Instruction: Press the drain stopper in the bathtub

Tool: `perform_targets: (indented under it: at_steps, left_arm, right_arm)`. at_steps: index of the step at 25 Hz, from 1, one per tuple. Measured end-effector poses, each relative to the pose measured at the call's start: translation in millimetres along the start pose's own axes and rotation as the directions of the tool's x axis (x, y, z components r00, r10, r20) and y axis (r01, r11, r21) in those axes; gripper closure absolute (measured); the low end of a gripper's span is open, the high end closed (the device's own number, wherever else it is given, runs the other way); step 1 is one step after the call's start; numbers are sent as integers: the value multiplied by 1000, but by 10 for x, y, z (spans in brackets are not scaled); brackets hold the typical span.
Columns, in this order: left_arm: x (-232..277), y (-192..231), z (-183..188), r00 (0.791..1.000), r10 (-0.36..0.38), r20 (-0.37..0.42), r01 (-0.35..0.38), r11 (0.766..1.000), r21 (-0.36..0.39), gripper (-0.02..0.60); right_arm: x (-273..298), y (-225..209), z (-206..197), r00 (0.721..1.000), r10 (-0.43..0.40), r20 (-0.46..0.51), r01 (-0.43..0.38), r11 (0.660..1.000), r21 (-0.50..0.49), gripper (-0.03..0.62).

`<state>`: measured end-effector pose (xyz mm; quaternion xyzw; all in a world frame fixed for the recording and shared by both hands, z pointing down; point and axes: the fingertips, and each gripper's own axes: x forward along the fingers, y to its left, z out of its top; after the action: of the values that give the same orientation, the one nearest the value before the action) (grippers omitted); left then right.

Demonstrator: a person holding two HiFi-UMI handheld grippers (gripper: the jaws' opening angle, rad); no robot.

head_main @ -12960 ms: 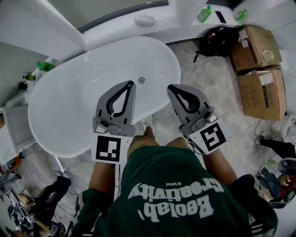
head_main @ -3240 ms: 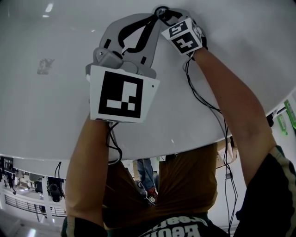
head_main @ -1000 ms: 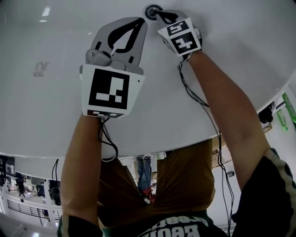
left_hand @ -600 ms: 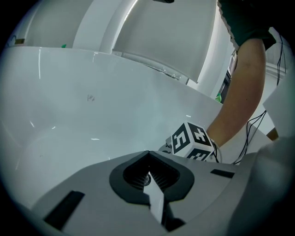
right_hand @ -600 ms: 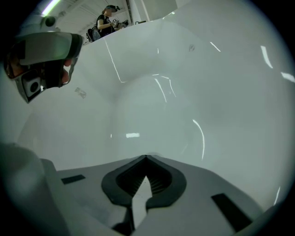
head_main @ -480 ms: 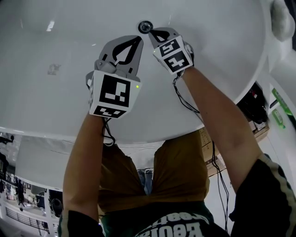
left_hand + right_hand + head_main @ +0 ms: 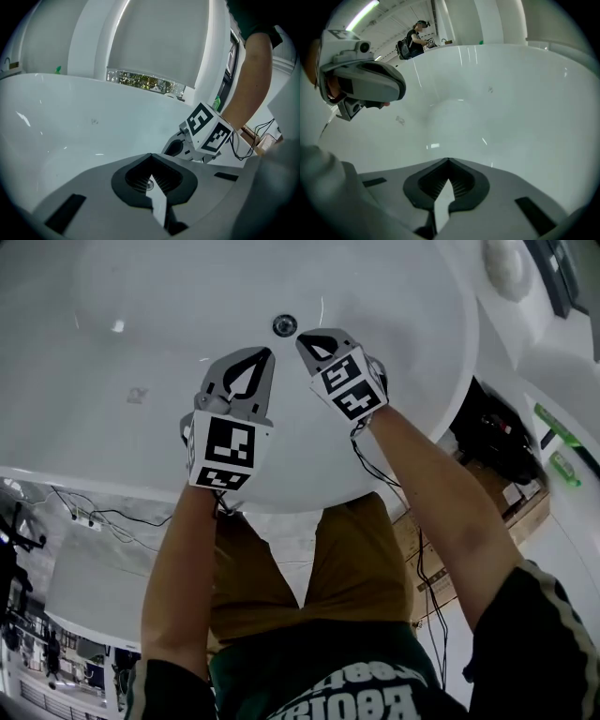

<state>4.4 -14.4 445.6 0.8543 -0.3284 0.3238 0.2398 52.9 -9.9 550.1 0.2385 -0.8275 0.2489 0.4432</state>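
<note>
Showing through the frame of the left gripper [image 7: 151,155], the drain stopper [image 7: 284,325] is only a small blurred disc. From above it is a dark-ringed circle on the bathtub [image 7: 131,296] floor. Both tongs have their jaws together and hold nothing, and the right gripper [image 7: 302,338] is just beside the stopper.

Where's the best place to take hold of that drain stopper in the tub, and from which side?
Its round top face, from straight above. The drain stopper sits flat in the bathtub floor with no side edge showing to pinch, so shut jaws pressing its centre likely work best.
</note>
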Motion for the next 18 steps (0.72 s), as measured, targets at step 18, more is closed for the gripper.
perform_targets:
  at_steps: [18]
  left_arm:
    - [-1077, -311, 1050, 997, 25, 71, -32, 995, 98, 577]
  right_arm:
    - [-1810, 470, 901, 975, -69, 211, 61, 997, 44, 580]
